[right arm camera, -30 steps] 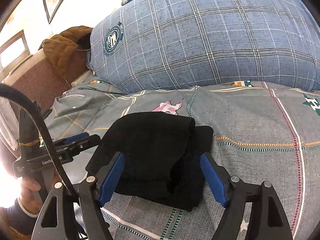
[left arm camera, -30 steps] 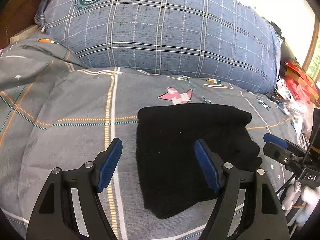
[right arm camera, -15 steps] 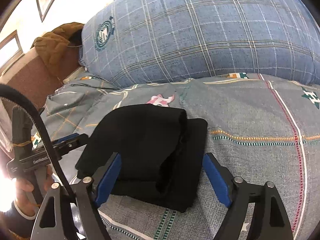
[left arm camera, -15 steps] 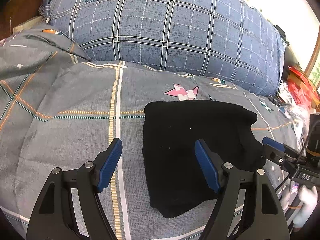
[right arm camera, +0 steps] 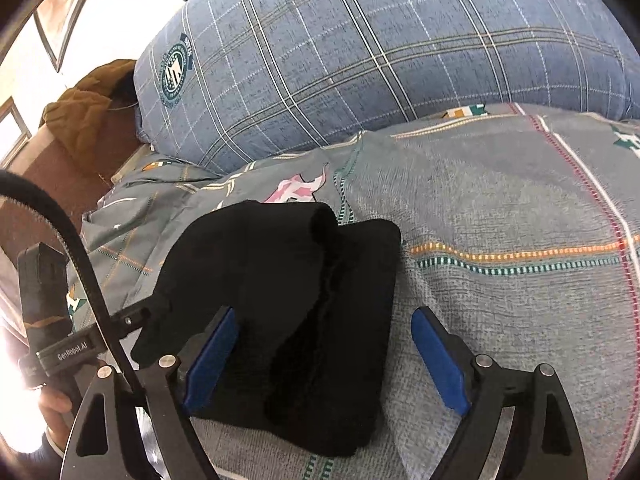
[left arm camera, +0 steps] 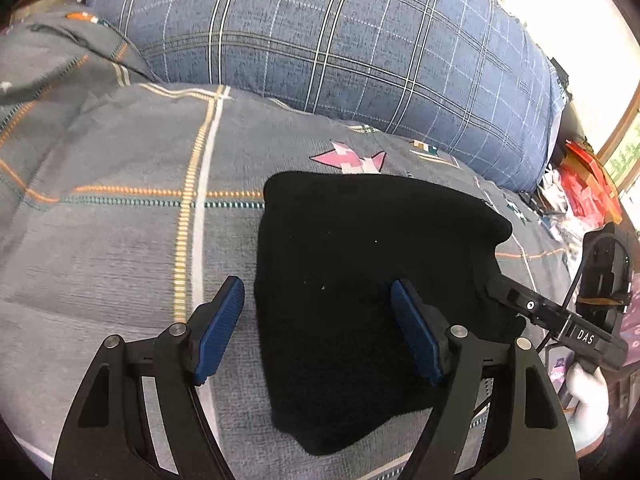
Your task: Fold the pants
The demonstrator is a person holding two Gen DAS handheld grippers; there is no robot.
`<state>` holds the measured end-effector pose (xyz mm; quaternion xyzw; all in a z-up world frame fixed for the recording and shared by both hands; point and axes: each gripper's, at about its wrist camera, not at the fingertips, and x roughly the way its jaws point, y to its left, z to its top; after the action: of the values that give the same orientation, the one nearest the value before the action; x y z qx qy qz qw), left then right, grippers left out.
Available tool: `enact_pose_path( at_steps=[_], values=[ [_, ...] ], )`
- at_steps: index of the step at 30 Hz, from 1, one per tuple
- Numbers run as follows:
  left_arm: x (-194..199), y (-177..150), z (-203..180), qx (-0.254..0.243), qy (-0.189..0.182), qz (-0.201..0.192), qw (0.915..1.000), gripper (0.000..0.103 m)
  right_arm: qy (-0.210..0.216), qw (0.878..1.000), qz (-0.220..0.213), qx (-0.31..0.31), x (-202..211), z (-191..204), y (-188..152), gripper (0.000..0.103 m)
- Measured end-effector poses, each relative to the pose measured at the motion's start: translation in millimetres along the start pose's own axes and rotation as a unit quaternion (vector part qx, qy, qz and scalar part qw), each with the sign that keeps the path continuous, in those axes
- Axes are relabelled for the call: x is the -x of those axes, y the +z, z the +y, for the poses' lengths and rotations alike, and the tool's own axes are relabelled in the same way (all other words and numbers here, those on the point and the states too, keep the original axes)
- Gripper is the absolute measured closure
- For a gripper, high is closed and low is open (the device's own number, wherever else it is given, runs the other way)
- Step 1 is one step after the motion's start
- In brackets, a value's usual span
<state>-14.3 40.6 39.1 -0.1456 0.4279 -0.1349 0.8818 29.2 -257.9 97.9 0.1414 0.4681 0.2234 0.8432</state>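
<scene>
Black pants (left arm camera: 360, 304), folded into a thick squarish bundle, lie on a grey quilt (left arm camera: 120, 240) with stitched orange and white lines, a blue plaid pillow (left arm camera: 340, 52) at twelve o'clock. The knit looks soft, light and floppy, likely to sag unless pinched at a folded edge. The left gripper (left arm camera: 318, 330) is spread, straddling the bundle's nine o'clock edge. The right gripper (right arm camera: 324, 354) has just been opening and straddles its three o'clock side, pinching nothing.

Black pants (left arm camera: 360, 292), folded compact, flat on bedspread (left arm camera: 120, 248)
</scene>
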Motion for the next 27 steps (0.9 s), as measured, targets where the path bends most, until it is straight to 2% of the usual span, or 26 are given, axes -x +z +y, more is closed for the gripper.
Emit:
enact_pose_path(
  at_steps=[5,8,12,16,17,19,20,22,23,24,27],
  values=[
    [-9,0,12,0.029,-0.025,0.011,0.9992,0.017,0.013,1.0,0.011,0.016,-9,10,2,0.016],
    [-10,-2,10,0.014,-0.026,0.005,0.9995,0.015,0.002,1.0,0.009,0.024,-12,13,1,0.015],
    [-11,-5,9,0.011,-0.028,-0.002,0.9995,0.012,0.025,1.0,-0.003,-0.01,-13,4,1,0.014],
    [-11,-8,7,0.005,-0.027,-0.011,0.9996,0.01,0.018,1.0,0.01,0.018,-16,9,1,0.014],
    [-11,-8,7,0.003,-0.027,-0.011,0.9996,0.01,0.018,1.0,0.011,0.02,-17,10,1,0.014],
    [-13,-6,6,-0.006,-0.027,-0.005,0.9996,0.01,0.019,1.0,0.008,0.021,-16,10,2,0.022],
    [-12,-5,4,-0.009,-0.027,-0.002,0.9996,0.014,0.021,1.0,0.002,0.022,-14,9,1,0.028],
    [-7,-5,2,-0.006,-0.046,-0.003,0.9989,0.032,0.023,0.999,-0.012,0.025,-9,10,-3,0.037],
    [-4,-5,0,-0.009,-0.038,-0.009,0.9992,0.038,0.02,0.999,-0.019,0.032,-4,12,-4,0.047],
    [-1,-5,-2,-0.014,-0.031,-0.011,0.9993,0.04,0.015,0.999,-0.027,0.04,2,16,-5,0.056],
    [9,-6,-7,-0.012,-0.031,-0.018,0.9993,0.053,0.003,0.996,-0.041,0.081,18,35,-6,0.061]
  ],
)
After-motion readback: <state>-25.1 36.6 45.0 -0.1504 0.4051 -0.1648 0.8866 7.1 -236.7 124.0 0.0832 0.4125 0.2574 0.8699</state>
